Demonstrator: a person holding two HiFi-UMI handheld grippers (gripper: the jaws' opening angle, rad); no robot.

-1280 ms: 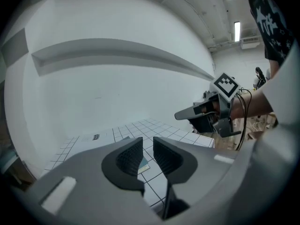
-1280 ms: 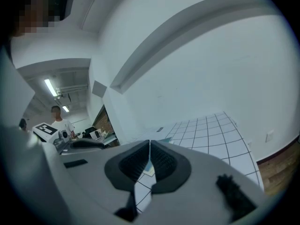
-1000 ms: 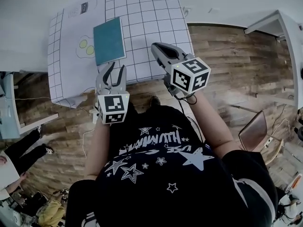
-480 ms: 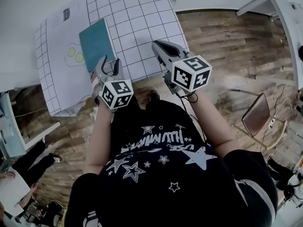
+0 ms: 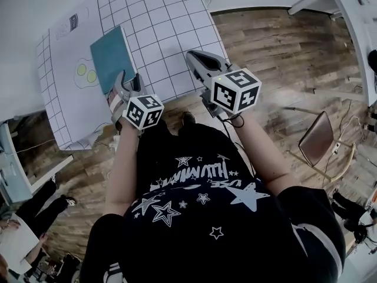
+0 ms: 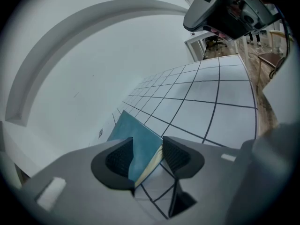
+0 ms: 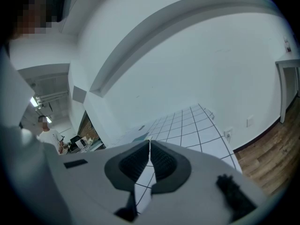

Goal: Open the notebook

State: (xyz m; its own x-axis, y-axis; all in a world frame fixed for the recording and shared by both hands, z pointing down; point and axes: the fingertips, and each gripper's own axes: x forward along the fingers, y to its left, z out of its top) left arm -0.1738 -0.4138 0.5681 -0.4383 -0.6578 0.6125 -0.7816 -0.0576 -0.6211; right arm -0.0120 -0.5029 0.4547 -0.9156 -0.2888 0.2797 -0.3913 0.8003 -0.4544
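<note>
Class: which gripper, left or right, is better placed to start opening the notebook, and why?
Left. The left gripper is open, its jaws astride a corner of the notebook; the right gripper is shut and off to one side.

My left gripper [image 6: 147, 154] and right gripper [image 7: 149, 149] are of smooth matt grey plastic, with dark ribbed pads [image 6: 119, 159]. The thin teal rectangular notebook [image 5: 110, 56] at upper left has a matt cover and cream paper pages. The white gridded sheet [image 5: 171, 16] looks like smooth paper. The brown plank floor [image 5: 277, 46] is grained wood.
</note>
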